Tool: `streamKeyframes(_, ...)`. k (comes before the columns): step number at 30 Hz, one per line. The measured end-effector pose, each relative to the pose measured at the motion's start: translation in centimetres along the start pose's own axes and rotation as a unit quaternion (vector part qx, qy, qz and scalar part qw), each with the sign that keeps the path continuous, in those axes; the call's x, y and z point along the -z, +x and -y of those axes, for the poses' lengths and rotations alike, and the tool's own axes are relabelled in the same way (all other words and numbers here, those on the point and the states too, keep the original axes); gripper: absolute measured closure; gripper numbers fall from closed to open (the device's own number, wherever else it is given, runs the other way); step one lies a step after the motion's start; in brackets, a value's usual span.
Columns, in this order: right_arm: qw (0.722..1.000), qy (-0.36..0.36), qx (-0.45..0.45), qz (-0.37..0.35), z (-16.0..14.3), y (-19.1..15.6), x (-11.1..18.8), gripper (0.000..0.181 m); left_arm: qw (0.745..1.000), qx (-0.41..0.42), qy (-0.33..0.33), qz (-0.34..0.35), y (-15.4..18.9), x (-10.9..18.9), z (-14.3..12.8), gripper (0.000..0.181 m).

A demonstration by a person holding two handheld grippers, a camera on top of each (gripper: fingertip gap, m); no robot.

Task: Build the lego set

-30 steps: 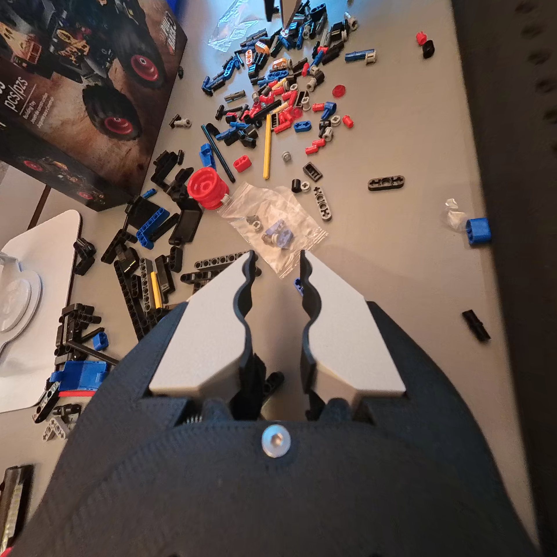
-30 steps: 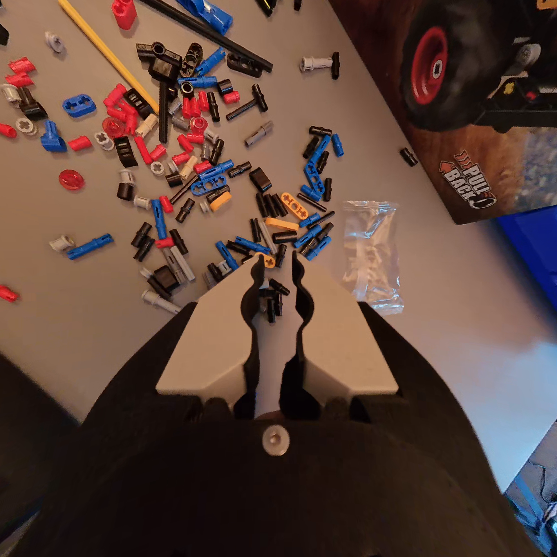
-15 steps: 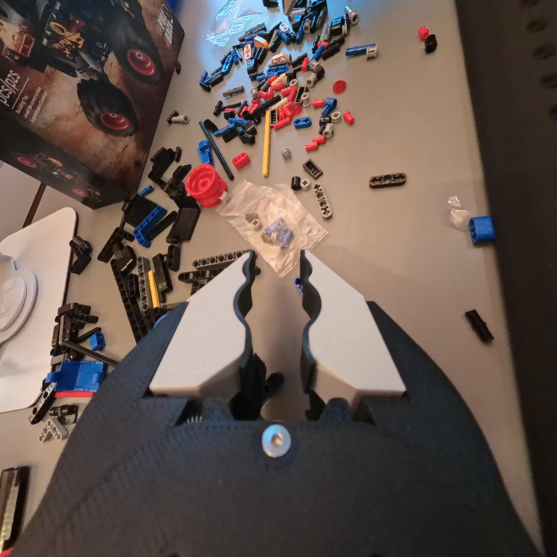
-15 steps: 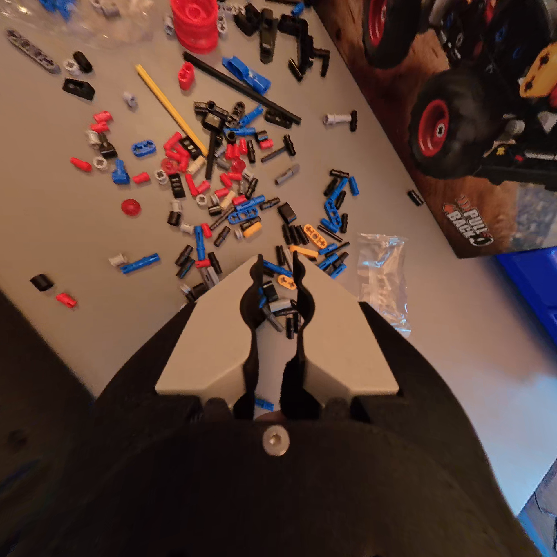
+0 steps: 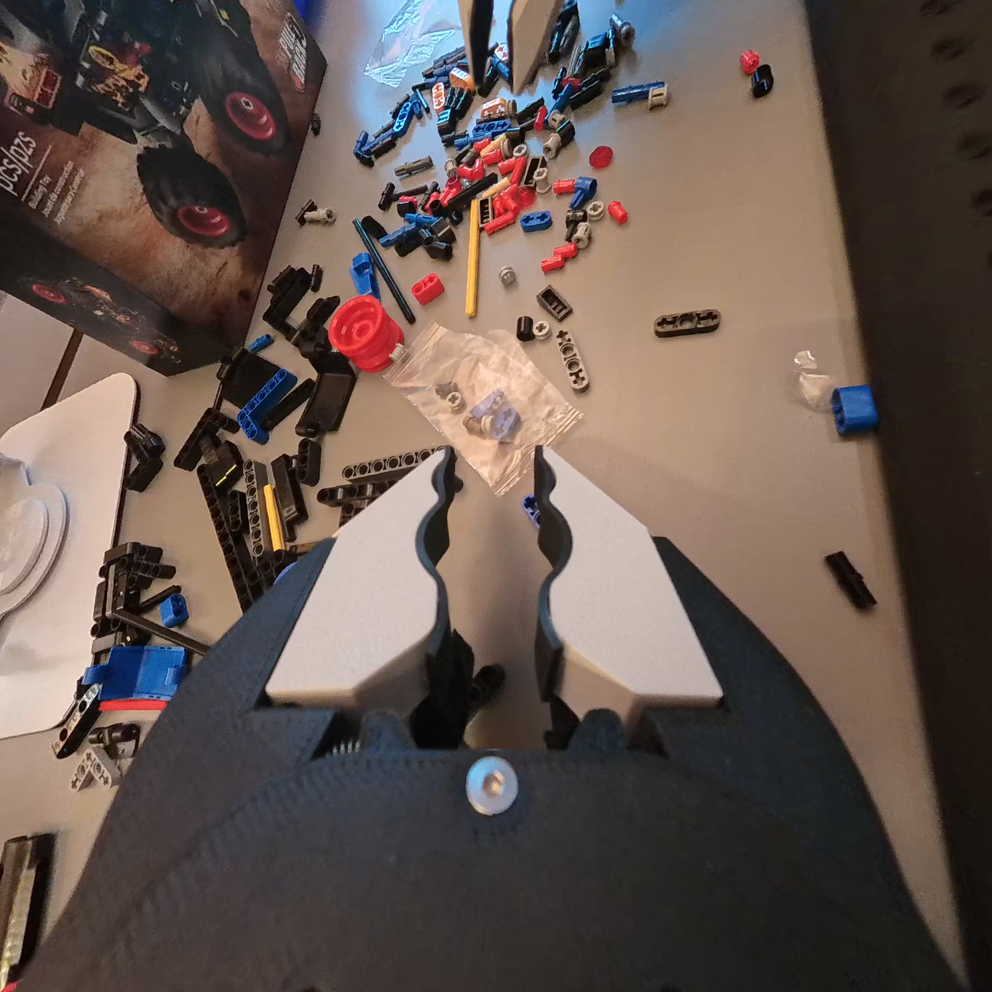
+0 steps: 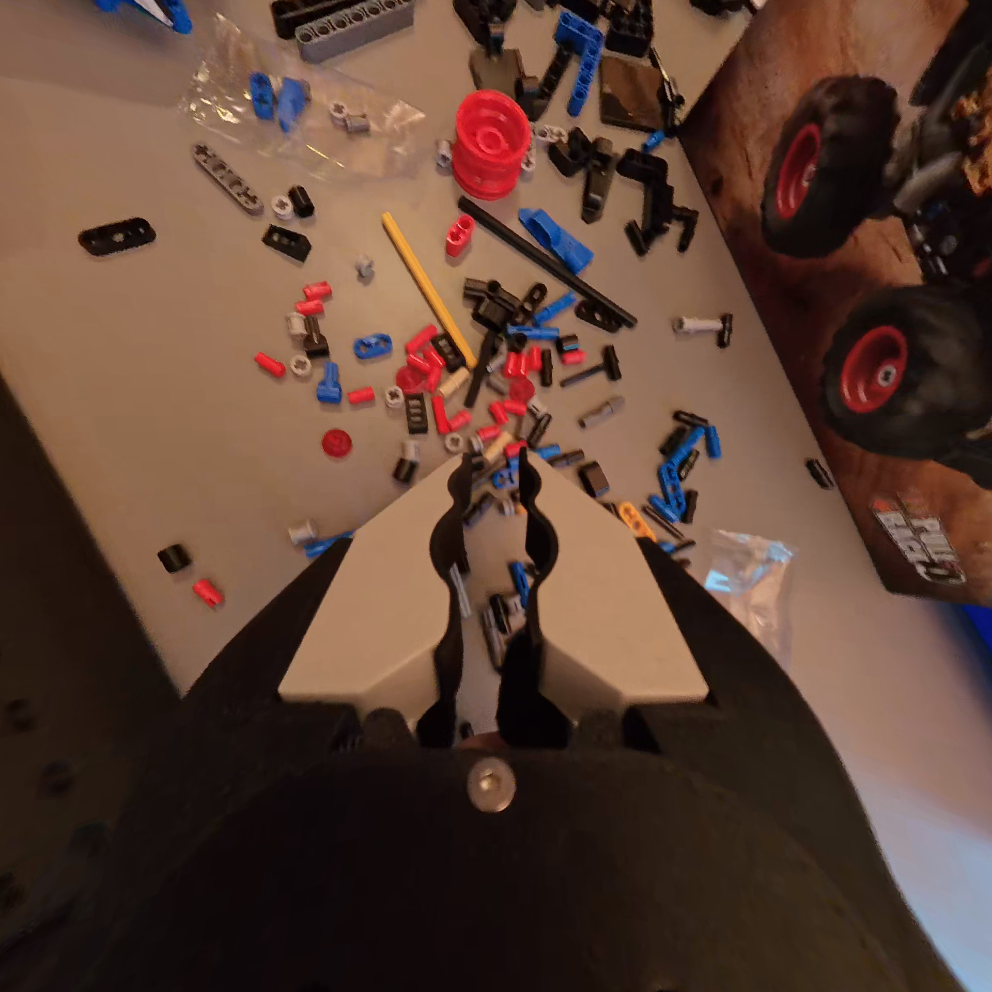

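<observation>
**Loose Lego parts on a grey table, with both grippers held above them**

The loose pieces (image 6: 483, 376), small red, blue and black pins and connectors, lie scattered across the grey table (image 6: 161, 376). A red wheel hub (image 5: 365, 333) lies just beside a clear bag (image 5: 483, 408) holding a few small parts; a yellow axle (image 5: 472, 257) lies near both. Black beams (image 5: 257, 510) are clustered to the left, and the set's box (image 5: 134, 177) lies at the table's far left corner. The left gripper (image 5: 494, 467) hovers above the bag's near edge, jaws well apart and empty. The right gripper (image 6: 495, 456) hangs over the dense pile, jaws narrowly parted, gripping nothing.
</observation>
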State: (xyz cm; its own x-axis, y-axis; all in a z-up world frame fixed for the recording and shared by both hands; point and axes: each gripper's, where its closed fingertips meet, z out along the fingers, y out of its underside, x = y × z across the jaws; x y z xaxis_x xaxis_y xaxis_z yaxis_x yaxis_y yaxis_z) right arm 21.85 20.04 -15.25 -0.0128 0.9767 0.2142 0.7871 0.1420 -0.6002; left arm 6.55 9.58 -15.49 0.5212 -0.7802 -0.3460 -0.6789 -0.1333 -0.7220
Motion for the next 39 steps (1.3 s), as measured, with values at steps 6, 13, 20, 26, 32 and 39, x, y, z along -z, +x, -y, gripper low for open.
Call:
streamKeyframes(6,0.999,-0.011,0.018,0.032,1.3,-1.6,-2.2,0.167,1.000,-0.001,0.000,0.001,0.0,0.0,0.0,0.154)
streamKeyframes(13,0.999,-0.007,-0.013,0.051,1.8,-1.8,-2.9,0.171,1.000,-0.004,0.002,0.000,0.1,0.1,0.2,0.154)
streamKeyframes(20,0.998,-0.011,-0.026,0.057,2.2,-2.0,-3.3,0.172,1.000,-0.005,0.003,0.001,0.0,0.2,0.3,0.154)
streamKeyframes(26,0.997,-0.029,-0.059,0.052,1.4,-1.5,-3.3,0.175,1.000,-0.008,0.005,0.003,0.0,0.3,0.4,0.154)
streamKeyframes(32,0.994,-0.026,-0.083,0.061,1.2,-1.5,-3.4,0.177,1.000,-0.012,0.006,0.004,0.1,0.3,0.6,0.154)
streamKeyframes(39,0.995,0.003,-0.080,0.062,2.4,-1.5,-2.8,0.177,1.000,-0.012,0.010,0.013,-0.2,0.4,0.8,0.152)
